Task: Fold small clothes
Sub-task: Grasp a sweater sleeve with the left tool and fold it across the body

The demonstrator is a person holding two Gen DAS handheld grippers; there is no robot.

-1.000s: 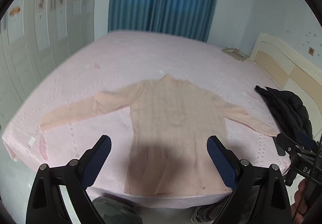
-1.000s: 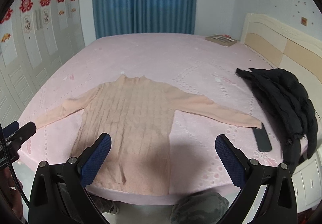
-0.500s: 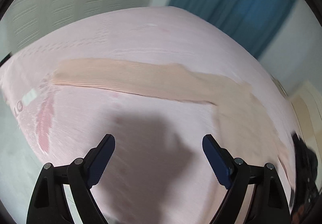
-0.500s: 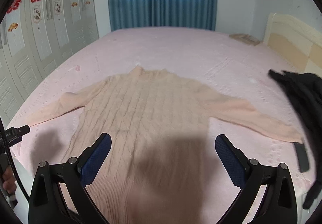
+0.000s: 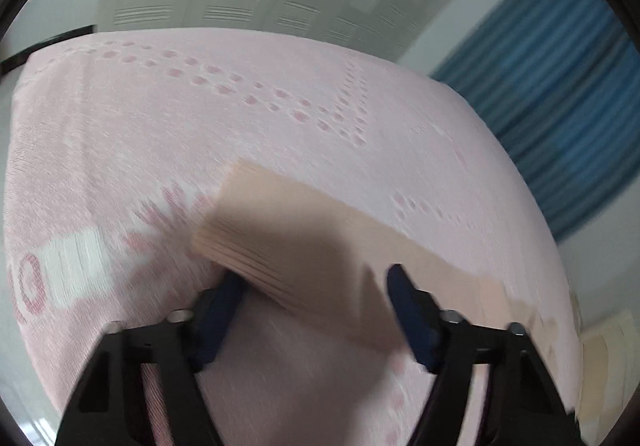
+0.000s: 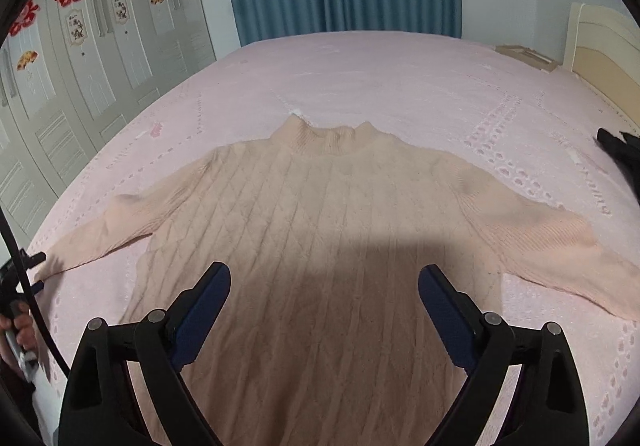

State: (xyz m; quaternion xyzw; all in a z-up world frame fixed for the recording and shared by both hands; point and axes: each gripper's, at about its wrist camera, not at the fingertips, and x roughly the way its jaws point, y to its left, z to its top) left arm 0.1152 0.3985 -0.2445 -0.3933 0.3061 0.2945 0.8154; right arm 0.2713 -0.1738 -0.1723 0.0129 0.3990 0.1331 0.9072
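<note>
**Left claw at the sleeve cuff, right claw over the sweater body**

My left claw (image 5: 312, 282) sits at the cuff end of the sweater's sleeve (image 5: 304, 246), near the bed's left edge. Its jaws have just been closing, and the sleeve lies between them; the view is blurred, so I cannot tell whether the pads already press the knit. In my right wrist view the same claw shows small at the sleeve tip by the bed's edge, with my hand (image 6: 20, 330) behind it.

My right claw (image 6: 324, 286) hangs released, jaws wide, nothing between them, over the lower body of the peach sweater (image 6: 320, 205). The sweater lies flat on the pink bed (image 6: 400, 77), collar toward the far edge, both sleeves spread toward the sides, hem at the near edge. A black garment (image 6: 620, 149) lies at the bed's right edge.
</note>
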